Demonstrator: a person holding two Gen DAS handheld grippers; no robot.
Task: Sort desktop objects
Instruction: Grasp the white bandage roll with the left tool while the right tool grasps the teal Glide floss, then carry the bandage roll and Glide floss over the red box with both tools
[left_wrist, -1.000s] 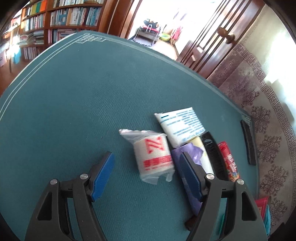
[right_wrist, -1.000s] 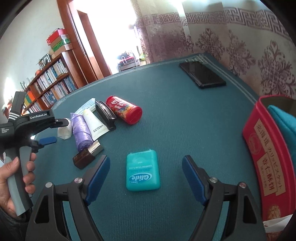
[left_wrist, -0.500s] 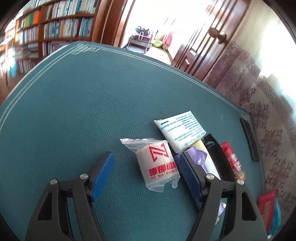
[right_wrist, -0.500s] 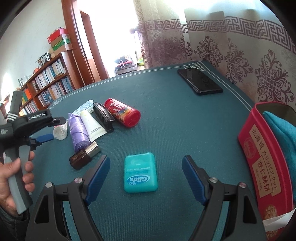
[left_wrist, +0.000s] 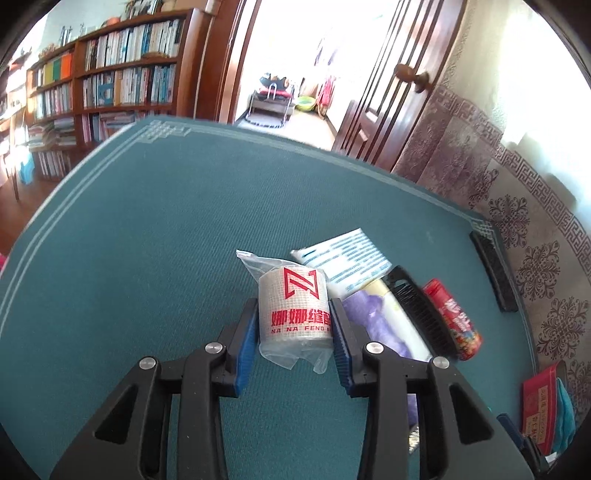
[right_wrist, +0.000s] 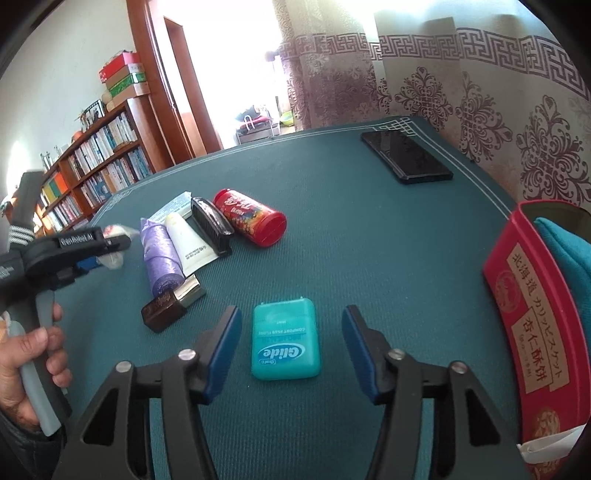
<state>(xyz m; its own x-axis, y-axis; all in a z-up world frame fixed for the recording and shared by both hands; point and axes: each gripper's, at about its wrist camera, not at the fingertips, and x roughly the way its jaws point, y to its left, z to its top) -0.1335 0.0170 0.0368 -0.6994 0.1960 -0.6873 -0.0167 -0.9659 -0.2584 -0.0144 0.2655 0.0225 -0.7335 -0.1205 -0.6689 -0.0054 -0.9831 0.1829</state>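
A white tape roll (left_wrist: 295, 306) with red print, sealed in a clear bag, sits between the blue pads of my left gripper (left_wrist: 294, 321). The jaws are closing and both pads touch the roll's sides. In the right wrist view a hand holds that left gripper (right_wrist: 110, 242) at the far left, with the bagged roll (right_wrist: 115, 230) at its tip. A teal Glide floss box (right_wrist: 284, 339) lies flat on the green table (right_wrist: 369, 240) between the fingers of my right gripper (right_wrist: 290, 317). Those jaws are closing too, with a gap on each side of the box.
Beside the roll lie a white packet (left_wrist: 343, 258), a purple bag roll (right_wrist: 162, 254), a white tube (right_wrist: 186, 240), a black comb (right_wrist: 212, 225), a red can (right_wrist: 251, 218) and a brown bottle (right_wrist: 170, 302). A black phone (right_wrist: 406, 157) lies far right. A red tin (right_wrist: 532, 317) holds teal cloth.
The left gripper has moved onto the bagged roll and narrowed until its pads touch it. The right gripper's fingers have drawn closer around the floss box, which has not moved.
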